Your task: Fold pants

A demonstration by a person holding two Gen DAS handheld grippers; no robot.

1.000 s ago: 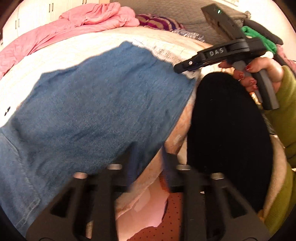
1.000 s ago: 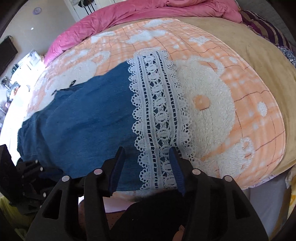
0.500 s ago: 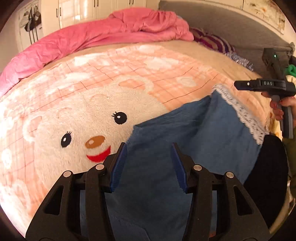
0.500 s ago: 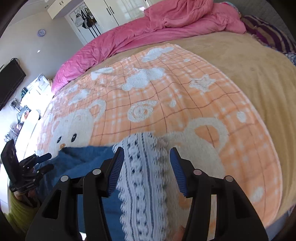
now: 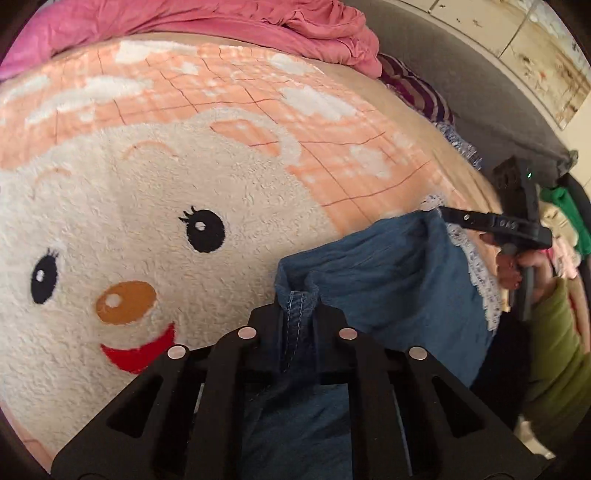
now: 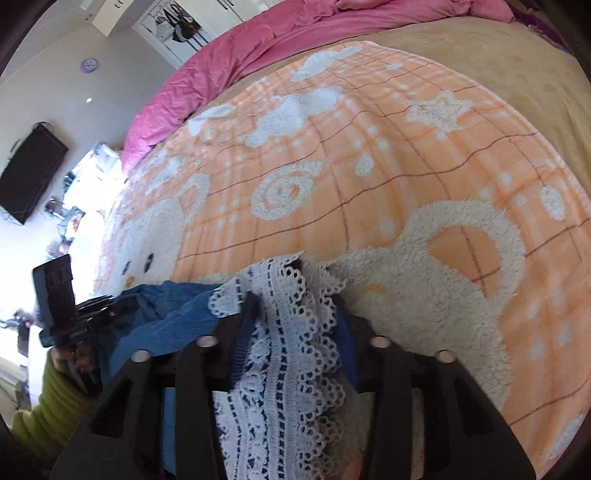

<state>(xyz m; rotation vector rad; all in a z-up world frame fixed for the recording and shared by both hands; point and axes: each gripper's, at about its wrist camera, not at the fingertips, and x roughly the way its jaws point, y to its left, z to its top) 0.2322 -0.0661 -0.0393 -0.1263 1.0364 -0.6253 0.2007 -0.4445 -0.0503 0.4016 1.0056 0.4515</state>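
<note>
The pants (image 5: 388, 280) are blue denim with a white lace hem (image 6: 291, 332). They hang between my two grippers at the near edge of the bed. My left gripper (image 5: 297, 314) is shut on a stitched denim edge of the pants. My right gripper (image 6: 295, 310) is shut on the lace hem. The right gripper also shows at the right of the left wrist view (image 5: 454, 218), pinching the lace corner. The left gripper shows at the far left of the right wrist view (image 6: 107, 306).
The bed carries an orange plaid blanket with a white bear face (image 5: 155, 206) and a beige cover (image 6: 498, 48) beyond it. A pink duvet (image 5: 229, 22) lies bunched at the far side. A dark screen (image 6: 29, 173) hangs on the left wall.
Both grippers went from open over the pants to shut on the fabric, the left on the denim edge, the right on the lace hem. The pants have bunched up between them.
</note>
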